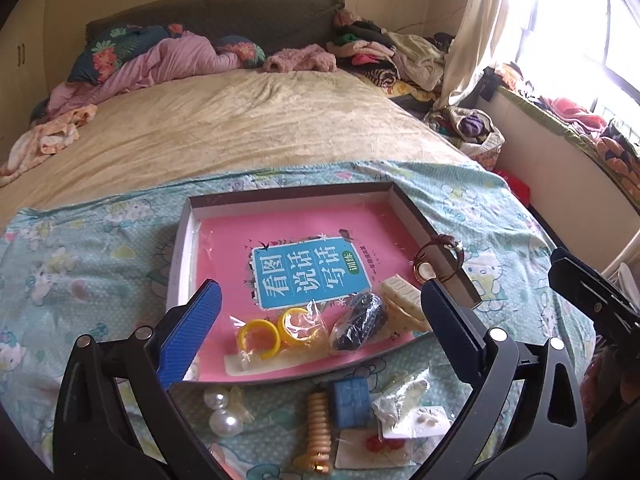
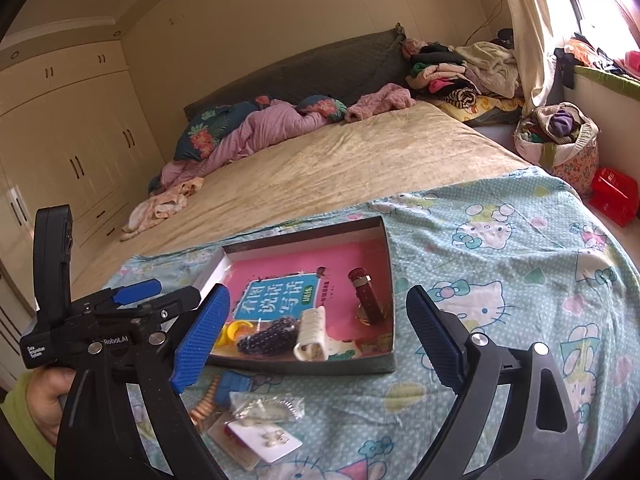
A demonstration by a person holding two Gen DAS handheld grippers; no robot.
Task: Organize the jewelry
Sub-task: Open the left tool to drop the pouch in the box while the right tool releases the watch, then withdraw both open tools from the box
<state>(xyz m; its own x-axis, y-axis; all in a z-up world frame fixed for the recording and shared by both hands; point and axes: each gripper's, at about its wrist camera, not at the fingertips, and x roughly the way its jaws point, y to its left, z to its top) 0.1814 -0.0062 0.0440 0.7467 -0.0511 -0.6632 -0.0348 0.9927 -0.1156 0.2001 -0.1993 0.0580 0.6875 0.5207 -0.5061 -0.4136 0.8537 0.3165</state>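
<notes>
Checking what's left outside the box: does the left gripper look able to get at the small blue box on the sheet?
Probably yes. The left gripper is open and empty, and the small blue box lies uncovered below it, though a beaded bracelet sits close alongside.

**What I can't make out from here**

My left gripper's blue-padded finger (image 1: 191, 330) covers the near left corner of the shallow grey cardboard tray (image 1: 288, 192). In the right wrist view the other blue finger (image 2: 202, 338) hides most of the yellow plastic rings (image 2: 236, 330). The gold ribbed bracelet (image 2: 204, 402) shows only partly there. The red beads under the white earring card (image 1: 416, 424) are too blurred to identify. The person's hand (image 2: 46, 398) is cut off at the frame's edge.
</notes>
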